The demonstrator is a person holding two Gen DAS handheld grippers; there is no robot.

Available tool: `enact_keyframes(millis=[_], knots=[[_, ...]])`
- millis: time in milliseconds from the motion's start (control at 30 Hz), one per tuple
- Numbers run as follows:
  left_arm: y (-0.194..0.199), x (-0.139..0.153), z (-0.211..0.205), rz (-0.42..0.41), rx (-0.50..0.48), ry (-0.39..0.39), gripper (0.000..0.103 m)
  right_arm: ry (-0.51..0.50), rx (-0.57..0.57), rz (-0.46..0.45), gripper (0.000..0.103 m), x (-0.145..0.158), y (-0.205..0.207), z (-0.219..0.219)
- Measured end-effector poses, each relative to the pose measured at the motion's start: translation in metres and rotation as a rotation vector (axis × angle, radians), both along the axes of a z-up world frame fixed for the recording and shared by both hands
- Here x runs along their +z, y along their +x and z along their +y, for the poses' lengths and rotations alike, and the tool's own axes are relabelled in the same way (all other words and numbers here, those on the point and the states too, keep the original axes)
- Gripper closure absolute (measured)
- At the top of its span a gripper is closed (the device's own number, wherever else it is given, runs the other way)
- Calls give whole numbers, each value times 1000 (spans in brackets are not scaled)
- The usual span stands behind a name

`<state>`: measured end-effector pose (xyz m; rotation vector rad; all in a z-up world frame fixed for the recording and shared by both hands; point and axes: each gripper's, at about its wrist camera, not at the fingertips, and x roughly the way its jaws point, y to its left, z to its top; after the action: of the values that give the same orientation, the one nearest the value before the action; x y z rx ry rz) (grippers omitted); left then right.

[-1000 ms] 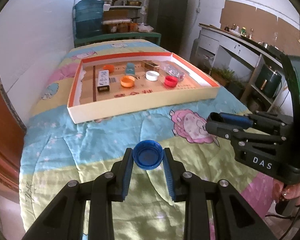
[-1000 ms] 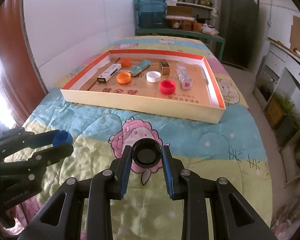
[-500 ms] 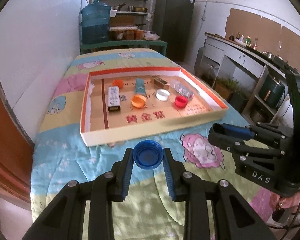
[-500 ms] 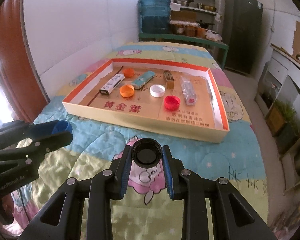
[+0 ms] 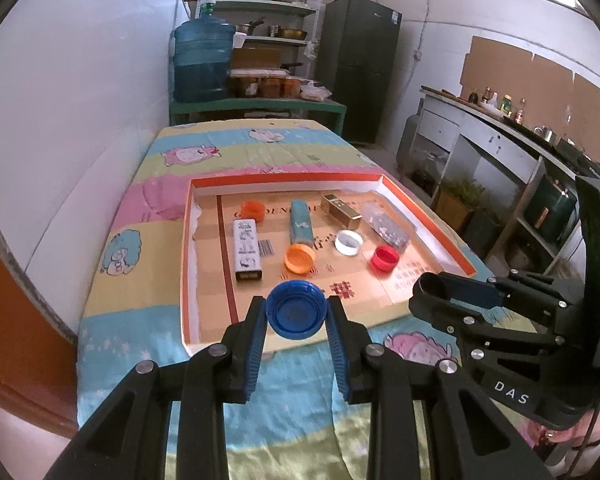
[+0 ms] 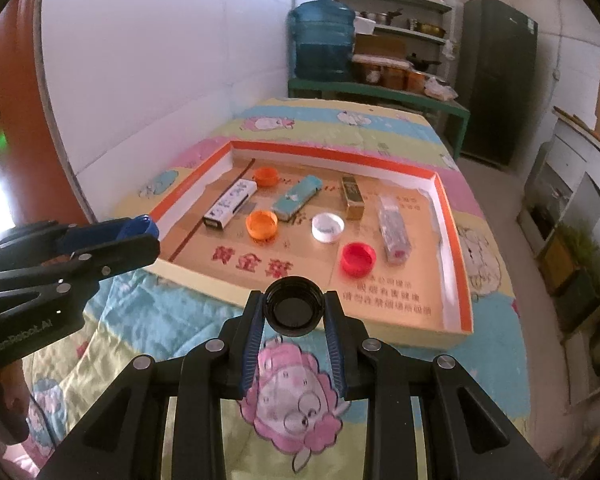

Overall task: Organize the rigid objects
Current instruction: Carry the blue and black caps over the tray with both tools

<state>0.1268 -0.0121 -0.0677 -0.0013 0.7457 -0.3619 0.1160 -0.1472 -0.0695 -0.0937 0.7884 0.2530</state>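
A: What is held at this moment?

B: A blue cap [image 5: 296,309] is clamped between the closed jaws of the left gripper [image 5: 297,322], hollow side toward the camera. A black cap [image 6: 294,306] is pinched the same way by the right gripper [image 6: 294,320]. Both are carried in the air, near the front wall of the cardboard tray [image 6: 452,296] that lies on the quilt [image 6: 360,128].

A: And what is already laid in the tray?

B: Two rough rows can be made out. Along the back an orange cap [image 6: 266,176], a white box [image 6: 231,209], a teal box [image 6: 297,197], a gold box [image 6: 352,197] and a clear box [image 6: 394,229] are seen; nearer the front a second orange cap [image 6: 262,224], a white cap [image 6: 327,228] and a red cap [image 6: 358,259] are lined up.

A: So which step is judged to be in hand?

B: The carrying of the last two caps to the tray, it seems; neither has been set down yet.

A: What is called for next?

B: Each cap is probably to be lowered over the front wall onto bare cardboard beside the other caps, flat and clear of its neighbours, and only then should the jaws be opened. The two grippers are close together, so room should be kept between them.
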Motion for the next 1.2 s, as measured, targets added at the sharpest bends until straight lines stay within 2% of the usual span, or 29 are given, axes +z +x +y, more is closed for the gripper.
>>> enact_keyframes(millis=[400,867,1200], knots=[[35,-10,2,60,22,31,73,11,33,2,73,3,39,13],[68,-35,-1,161,32,79,73,21,51,80,73,-20,73,18],[77,-47,-3,200,38,110,73,17,58,112,73,-30,86,20]])
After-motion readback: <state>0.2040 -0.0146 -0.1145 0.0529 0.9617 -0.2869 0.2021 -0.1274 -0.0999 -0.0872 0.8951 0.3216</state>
